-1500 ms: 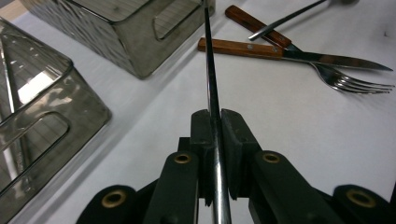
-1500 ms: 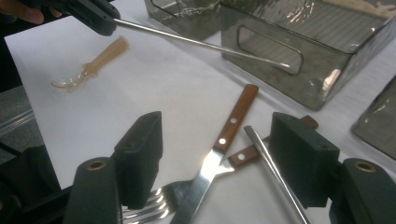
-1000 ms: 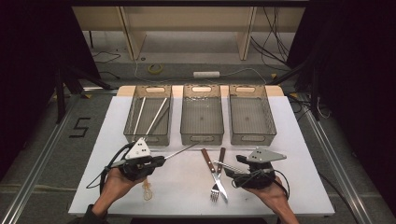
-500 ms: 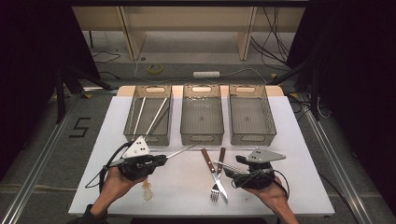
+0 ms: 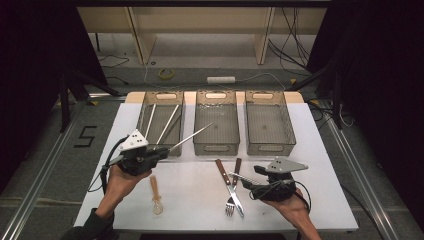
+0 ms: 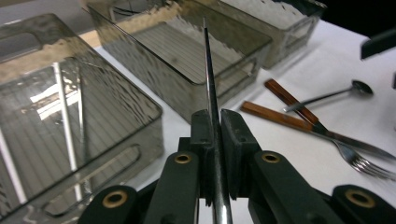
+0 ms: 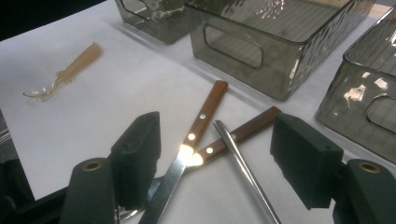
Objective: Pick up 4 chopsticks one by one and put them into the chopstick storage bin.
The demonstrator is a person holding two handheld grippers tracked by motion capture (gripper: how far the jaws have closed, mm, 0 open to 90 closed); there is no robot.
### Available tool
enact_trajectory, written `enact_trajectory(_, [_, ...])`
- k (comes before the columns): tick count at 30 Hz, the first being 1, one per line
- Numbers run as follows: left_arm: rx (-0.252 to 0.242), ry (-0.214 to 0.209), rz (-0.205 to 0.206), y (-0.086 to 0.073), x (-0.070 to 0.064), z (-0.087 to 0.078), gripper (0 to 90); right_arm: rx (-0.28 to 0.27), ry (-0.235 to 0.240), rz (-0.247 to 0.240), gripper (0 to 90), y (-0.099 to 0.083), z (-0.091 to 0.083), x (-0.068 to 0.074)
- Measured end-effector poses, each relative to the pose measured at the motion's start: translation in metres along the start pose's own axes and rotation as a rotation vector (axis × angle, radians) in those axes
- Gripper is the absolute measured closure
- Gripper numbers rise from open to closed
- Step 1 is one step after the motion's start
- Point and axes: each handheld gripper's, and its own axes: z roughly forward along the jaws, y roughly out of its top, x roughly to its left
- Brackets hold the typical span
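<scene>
Left gripper point(image 5: 161, 151) is clamped on a metal rod point(image 5: 192, 136) whose tip points over the middle bin point(image 5: 216, 149), raised off the table point(image 5: 195, 200). Right gripper point(image 5: 250, 180) is spread wide, low over the knife point(image 5: 230, 186), fork point(image 5: 232, 192) and a steel spoon point(image 7: 245, 172). Bare table lies around a plastic spoon point(image 5: 155, 195). A floor mark reads "5" point(image 5: 85, 136).

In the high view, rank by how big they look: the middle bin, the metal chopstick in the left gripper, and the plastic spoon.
1. middle bin
2. metal chopstick, held by the left gripper
3. plastic spoon
</scene>
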Motion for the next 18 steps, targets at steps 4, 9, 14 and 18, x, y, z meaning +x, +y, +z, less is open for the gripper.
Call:
enact_trajectory(4, [-0.011, 0.049, -0.02, 0.004, 0.014, 0.004, 83.1, 0.002, 0.001, 0.002, 34.3, 0.0, 0.001, 0.0])
enact_trajectory(9, [-0.012, 0.118, -0.046, 0.009, 0.033, 0.011, 83.1, 0.006, 0.001, 0.0, 34.3, 0.0, 0.001, 0.001])
enact_trajectory(14, [-0.015, 0.188, -0.075, 0.012, 0.049, 0.016, 83.1, 0.007, 0.002, -0.002, 34.3, -0.001, 0.002, 0.0])
enact_trajectory(18, [-0.024, 0.213, -0.112, 0.012, 0.06, 0.02, 83.1, 0.013, 0.002, -0.003, 34.3, -0.001, 0.003, 0.001])
